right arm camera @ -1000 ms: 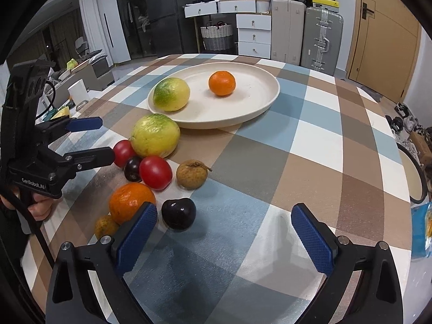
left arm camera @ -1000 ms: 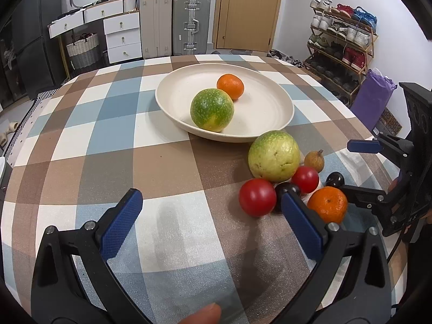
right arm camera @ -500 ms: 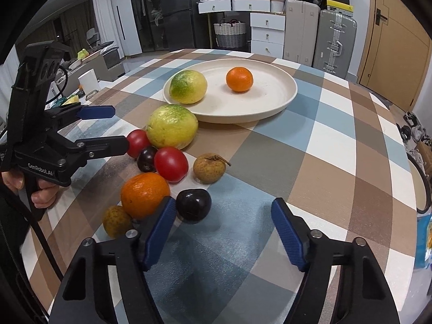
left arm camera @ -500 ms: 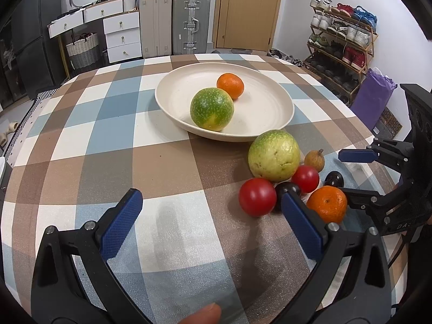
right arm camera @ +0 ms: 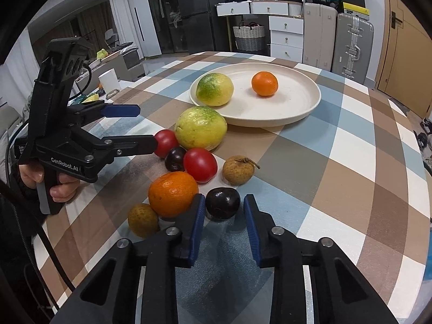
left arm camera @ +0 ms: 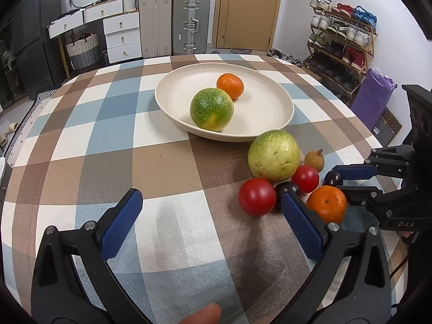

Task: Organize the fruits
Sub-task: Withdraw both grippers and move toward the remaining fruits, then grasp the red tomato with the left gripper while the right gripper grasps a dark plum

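Straddling the dark plum [right arm camera: 222, 203] low in the frame's centre, the right gripper [right arm camera: 223, 212] has fingers apart, not yet touching; the left gripper [left arm camera: 209, 208] gapes wide, farther off.

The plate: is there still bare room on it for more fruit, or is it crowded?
The plate is bare on its right side, beside the orange and the green fruit. The checked tablecloth to its right is free too. The crowding is by the dark plum.
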The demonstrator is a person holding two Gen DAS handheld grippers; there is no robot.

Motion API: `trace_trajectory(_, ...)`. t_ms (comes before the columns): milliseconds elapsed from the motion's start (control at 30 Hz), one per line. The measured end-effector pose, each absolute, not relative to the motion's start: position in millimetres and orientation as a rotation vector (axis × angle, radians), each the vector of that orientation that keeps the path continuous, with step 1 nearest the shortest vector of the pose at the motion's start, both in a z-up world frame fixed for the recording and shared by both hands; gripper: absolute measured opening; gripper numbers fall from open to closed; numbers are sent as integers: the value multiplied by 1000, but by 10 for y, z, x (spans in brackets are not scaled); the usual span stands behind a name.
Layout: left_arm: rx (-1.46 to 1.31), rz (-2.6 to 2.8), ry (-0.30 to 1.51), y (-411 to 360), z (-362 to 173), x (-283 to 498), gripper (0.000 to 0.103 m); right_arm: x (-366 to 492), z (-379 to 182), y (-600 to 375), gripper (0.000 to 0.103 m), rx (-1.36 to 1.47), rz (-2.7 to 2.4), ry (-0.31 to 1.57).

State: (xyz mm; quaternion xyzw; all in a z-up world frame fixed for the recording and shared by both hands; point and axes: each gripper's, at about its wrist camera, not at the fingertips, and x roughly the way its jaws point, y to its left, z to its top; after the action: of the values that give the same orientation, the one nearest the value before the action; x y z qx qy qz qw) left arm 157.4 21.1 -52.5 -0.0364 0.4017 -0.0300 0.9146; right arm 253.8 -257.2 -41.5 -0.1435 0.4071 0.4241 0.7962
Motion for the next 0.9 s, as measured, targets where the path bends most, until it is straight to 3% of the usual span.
trace_trajectory(733, -154, -70, 881, 318, -614, 1670, 102, 2622, -307, -2674, 27, -267, 861, 833)
trace_trajectory(900, -130, -123, 899, 230, -636, 1704, 91, 2626, -318, -2679, 27, -269, 855, 830)
